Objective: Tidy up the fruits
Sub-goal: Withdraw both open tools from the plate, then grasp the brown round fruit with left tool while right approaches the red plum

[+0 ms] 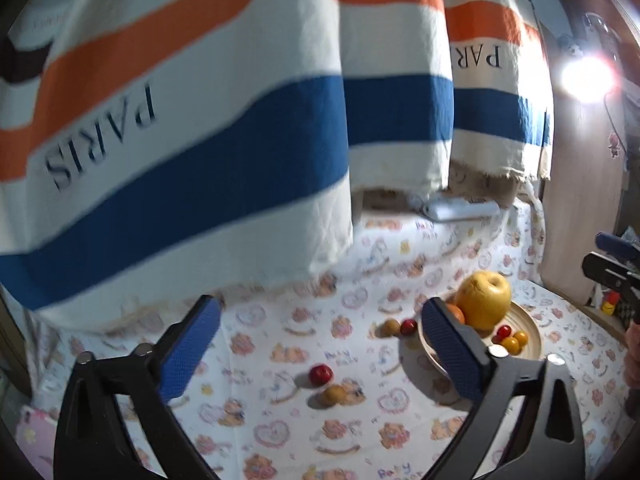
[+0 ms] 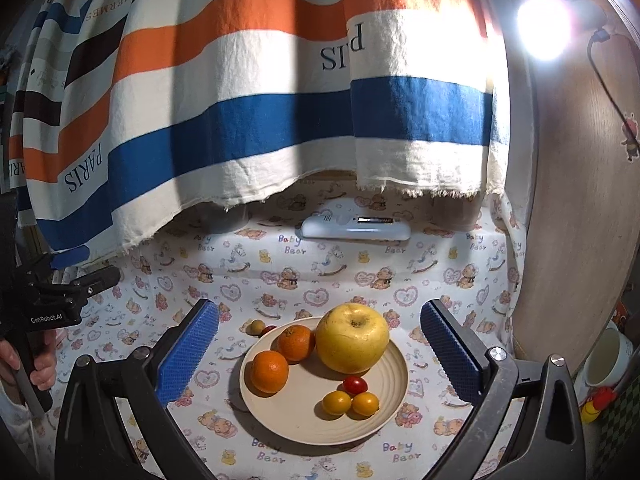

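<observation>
Our right gripper (image 2: 320,352) hangs over the cream plate (image 2: 304,424) with its blue pads (image 2: 188,352) spread wide, holding and touching nothing. Our left gripper (image 1: 320,352) is just as wide apart and just as bare, poised above the bear-print tablecloth (image 1: 280,432).

On the plate, the big yellow apple (image 2: 353,338) sits at 12 o'clock, with two oranges (image 2: 269,372) at 9 to 10 o'clock. At 5 o'clock, a red cherry tomato (image 2: 355,385) lies beside two yellow ones (image 2: 337,402).

Loose on the cloth, a red fruit (image 1: 321,374) and a yellowish one (image 1: 334,395) lie between our left fingers. Another small pair (image 1: 398,327) lies just beside the plate's rim at about 10 o'clock.

From the left view our right-hand finger hides much of the plate and most of one orange. From the right view the plate's rim half hides the small pair.

The striped hanging cloth (image 2: 240,120) drapes low at 12 o'clock, and a wooden panel (image 2: 580,220) closes 3 o'clock. Bare tablecloth lies around the plate.
</observation>
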Action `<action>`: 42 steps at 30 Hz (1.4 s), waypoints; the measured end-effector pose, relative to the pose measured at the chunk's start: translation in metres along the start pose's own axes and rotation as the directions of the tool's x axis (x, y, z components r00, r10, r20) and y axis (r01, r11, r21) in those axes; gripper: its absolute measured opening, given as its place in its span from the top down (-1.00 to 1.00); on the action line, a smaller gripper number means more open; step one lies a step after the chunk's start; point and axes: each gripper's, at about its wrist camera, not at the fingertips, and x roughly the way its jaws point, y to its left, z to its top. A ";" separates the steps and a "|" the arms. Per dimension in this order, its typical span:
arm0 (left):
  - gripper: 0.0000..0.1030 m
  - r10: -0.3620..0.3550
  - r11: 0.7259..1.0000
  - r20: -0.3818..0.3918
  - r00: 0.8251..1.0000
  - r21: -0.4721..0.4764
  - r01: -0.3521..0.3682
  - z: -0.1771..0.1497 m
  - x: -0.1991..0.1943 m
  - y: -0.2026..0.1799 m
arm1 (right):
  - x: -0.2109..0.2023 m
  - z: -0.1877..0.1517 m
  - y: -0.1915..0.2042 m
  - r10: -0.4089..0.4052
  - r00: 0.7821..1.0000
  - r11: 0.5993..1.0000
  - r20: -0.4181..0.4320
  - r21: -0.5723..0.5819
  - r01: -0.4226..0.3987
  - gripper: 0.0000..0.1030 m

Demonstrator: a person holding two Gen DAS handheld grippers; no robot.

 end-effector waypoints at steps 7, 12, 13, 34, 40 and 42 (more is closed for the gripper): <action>-0.50 -0.017 1.000 -0.123 0.992 -0.020 0.015 -0.019 0.026 -0.007 | 0.024 -0.012 0.006 -0.011 0.999 1.000 -0.040 0.027 0.012 -0.98; 0.05 -0.037 0.997 -0.223 0.974 -0.079 0.020 -0.036 0.051 -0.007 | 0.035 -0.017 0.008 -0.054 0.998 0.998 -0.025 0.023 0.054 -0.98; 0.10 -0.043 0.995 -0.240 0.970 -0.095 0.020 -0.039 0.055 -0.006 | 0.036 -0.018 0.009 -0.051 0.998 0.999 -0.027 0.019 0.051 -0.98; 0.46 -0.059 0.992 -0.400 0.915 -0.123 0.010 -0.076 0.104 -0.003 | 0.068 -0.048 0.018 0.045 0.986 0.999 -0.159 -0.004 -0.047 -0.60; 0.46 -0.051 0.992 -0.435 0.899 -0.129 -0.006 -0.080 0.113 0.001 | 0.075 -0.055 0.024 0.082 0.975 0.996 -0.205 -0.005 -0.085 -0.16; 0.46 -0.066 0.990 -0.440 0.895 -0.144 0.002 -0.081 0.115 0.002 | 0.076 -0.056 0.025 0.092 0.973 0.995 -0.213 -0.006 -0.096 -0.05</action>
